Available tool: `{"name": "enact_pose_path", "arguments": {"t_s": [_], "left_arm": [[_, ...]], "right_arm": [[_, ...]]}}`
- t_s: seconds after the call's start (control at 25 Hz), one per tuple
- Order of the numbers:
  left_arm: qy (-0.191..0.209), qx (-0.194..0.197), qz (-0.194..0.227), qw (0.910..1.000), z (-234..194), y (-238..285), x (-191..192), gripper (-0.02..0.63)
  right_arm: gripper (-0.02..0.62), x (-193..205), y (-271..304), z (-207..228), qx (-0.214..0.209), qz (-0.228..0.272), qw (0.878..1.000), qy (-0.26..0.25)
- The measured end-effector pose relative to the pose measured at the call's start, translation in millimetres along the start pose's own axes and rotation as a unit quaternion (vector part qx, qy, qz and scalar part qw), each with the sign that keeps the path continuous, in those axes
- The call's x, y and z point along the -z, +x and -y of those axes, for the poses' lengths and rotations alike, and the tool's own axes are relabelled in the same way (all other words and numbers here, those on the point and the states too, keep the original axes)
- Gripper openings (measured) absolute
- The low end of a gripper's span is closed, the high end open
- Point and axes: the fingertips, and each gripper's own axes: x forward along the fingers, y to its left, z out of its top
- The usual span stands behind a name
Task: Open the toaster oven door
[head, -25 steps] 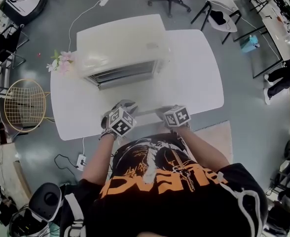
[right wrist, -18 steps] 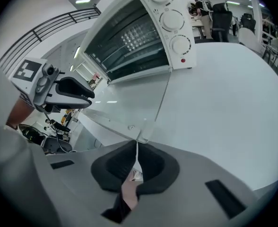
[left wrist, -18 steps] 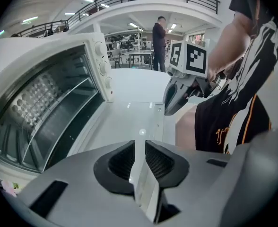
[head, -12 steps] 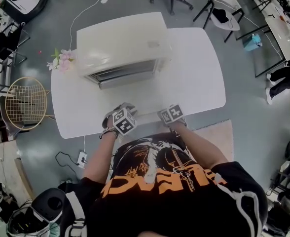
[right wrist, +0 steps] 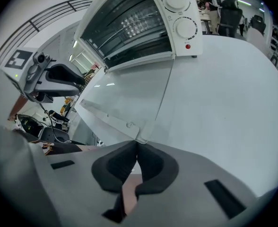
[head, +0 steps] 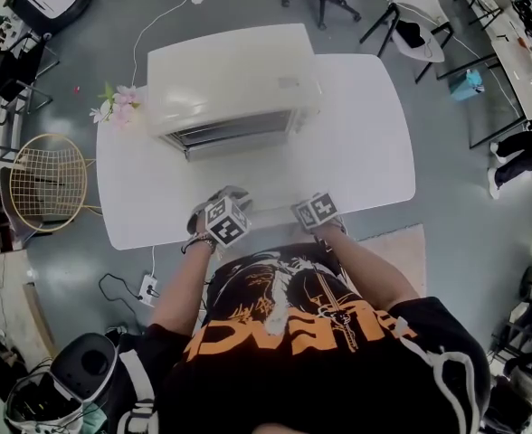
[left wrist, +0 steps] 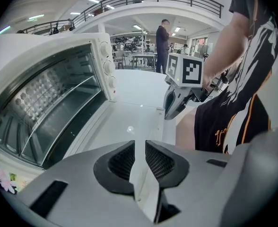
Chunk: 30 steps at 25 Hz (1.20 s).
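Note:
The white toaster oven (head: 234,75) stands at the back of the white table (head: 361,143). Its glass door (head: 248,181) hangs fully down and lies flat toward me, so the racks show inside (left wrist: 49,103). My left gripper (head: 239,204) is at the door's near left end, shut on the pale handle strip between its pads (left wrist: 140,148). At the door's near right corner (right wrist: 138,138) my right gripper (head: 304,208) is shut, and its tips (right wrist: 136,145) meet on that corner. Each gripper shows in the other's view: the right one (left wrist: 177,103), the left one (right wrist: 54,79).
Pink flowers (head: 114,108) lie at the table's left edge beside the oven. A wire basket (head: 47,186) and a power strip (head: 147,289) are on the floor to the left. Chairs (head: 411,12) stand behind the table. The oven's knobs (right wrist: 179,13) are on its right side.
Both grippers have drawn a little toward my body, to the table's front edge. The door lies down and open throughout.

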Motion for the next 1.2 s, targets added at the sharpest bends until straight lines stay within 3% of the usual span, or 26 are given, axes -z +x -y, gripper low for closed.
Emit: {"name": "enact_pose_path", "arguments": {"t_s": [0.44,0.6,0.72,0.84,1.2], "left_arm": [[-0.006,-0.013,0.026,0.9996,-5.8,-13.1,-10.3,0.087],[-0.034,-0.029,0.062,0.9971,-15.9,-26.6,-17.4,0.087],[-0.068,-0.048,0.112,0.9902,-28.5,-42.8,-30.4,0.086],[-0.087,-0.074,0.164,0.9798,-41.6,-61.6,-43.4,0.084],[-0.071,-0.136,0.261,0.9529,-54.3,-124.3,-98.7,0.083]], "right_arm": [[0.018,17.7,-12.9,2.8,-0.003,0.003,1.000,0.000],[0.020,9.0,-39.8,25.8,0.027,0.046,0.998,0.027],[0.020,-24.5,-71.0,34.3,0.054,0.103,0.993,0.007],[0.020,-66.0,-91.5,19.6,0.055,0.150,0.987,-0.036],[0.023,-162.8,-137.3,-69.7,0.004,0.263,0.955,-0.135]]}}
